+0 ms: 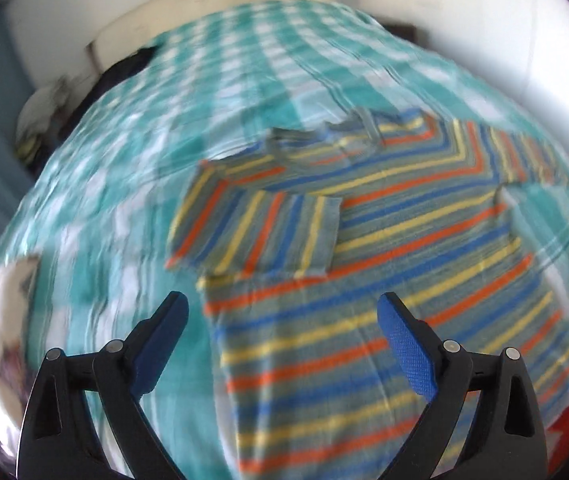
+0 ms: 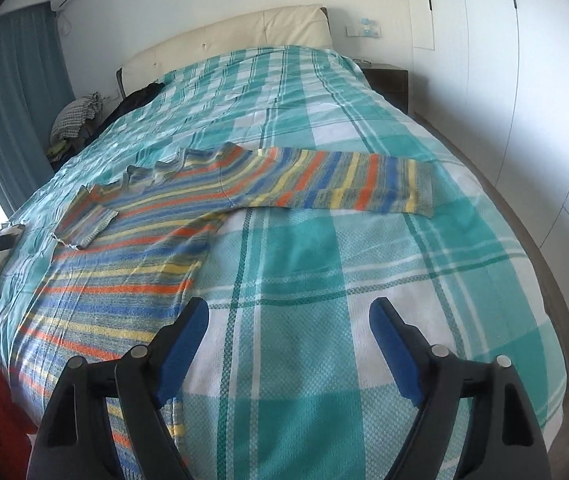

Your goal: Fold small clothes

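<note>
Bed (image 2: 364,208): covered by a teal and white checked bedspread, with a cream headboard (image 2: 244,32) at the far end.
Sweater (image 2: 132,264): striped in orange, blue and yellow, it lies flat on the bed; one sleeve (image 2: 348,188) stretches out sideways, the other sleeve (image 1: 260,232) is folded in over the body.
Left gripper (image 1: 282,312): its fingers stand wide apart above the sweater's lower part, nothing between them.
Right gripper (image 2: 289,312): its fingers stand apart over bare bedspread beside the sweater, gripping nothing.
</note>
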### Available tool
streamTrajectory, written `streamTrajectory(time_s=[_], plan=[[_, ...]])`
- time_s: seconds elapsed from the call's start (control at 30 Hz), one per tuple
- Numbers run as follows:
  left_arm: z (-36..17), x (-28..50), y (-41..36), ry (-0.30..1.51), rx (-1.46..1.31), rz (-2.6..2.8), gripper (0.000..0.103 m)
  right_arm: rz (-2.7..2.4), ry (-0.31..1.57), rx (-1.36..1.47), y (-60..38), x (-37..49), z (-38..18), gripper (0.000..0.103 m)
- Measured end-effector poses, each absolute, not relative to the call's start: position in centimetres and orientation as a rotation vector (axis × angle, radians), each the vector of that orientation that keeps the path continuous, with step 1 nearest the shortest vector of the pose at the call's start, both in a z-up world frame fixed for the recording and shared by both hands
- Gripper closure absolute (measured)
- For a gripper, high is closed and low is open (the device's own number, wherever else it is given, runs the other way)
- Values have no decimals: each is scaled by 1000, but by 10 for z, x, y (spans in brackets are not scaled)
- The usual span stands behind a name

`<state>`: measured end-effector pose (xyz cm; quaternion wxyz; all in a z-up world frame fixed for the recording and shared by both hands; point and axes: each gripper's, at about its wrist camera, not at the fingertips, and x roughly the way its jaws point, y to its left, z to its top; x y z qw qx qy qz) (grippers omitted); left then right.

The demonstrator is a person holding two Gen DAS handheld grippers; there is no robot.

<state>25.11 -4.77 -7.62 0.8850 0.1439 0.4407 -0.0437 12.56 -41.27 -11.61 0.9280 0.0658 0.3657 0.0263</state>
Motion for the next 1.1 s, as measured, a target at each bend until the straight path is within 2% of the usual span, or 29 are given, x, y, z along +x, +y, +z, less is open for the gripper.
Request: streamTrajectory(time_s=[0.17,0.27,0.3,0.33,0.4,0.5,0.6,0.73,0.83,1.1], plan=[[-143,318,-84,998,536,-90,7,44,758,163,-417,121,-117,21],[-171,344,-73,1064,487,-41,11,44,756,159,-414,122,-114,21],[-174,350,-64,1083,409,-52,22,46,758,159,-414,123,-113,21],[-173,353,-55,1099,322,-71,52,48,759,158,-412,125,-113,21],[-164,353,-34,1123,181,-59,97,49,763,151,-410,127,-113,21],[-127,338,16,1041,27,-17,99,52,766,147,-409,131,-114,21],[-98,319,105,977,-213,127,99,53,771,161,-411,131,-116,21],[-105,297,219,991,-411,419,100,58,775,153,-409,131,-116,21],[-130,291,253,1041,-472,487,100,65,790,139,-403,134,-119,21],[-172,284,264,1062,-446,576,101,66,835,37,-384,135,-129,21]])
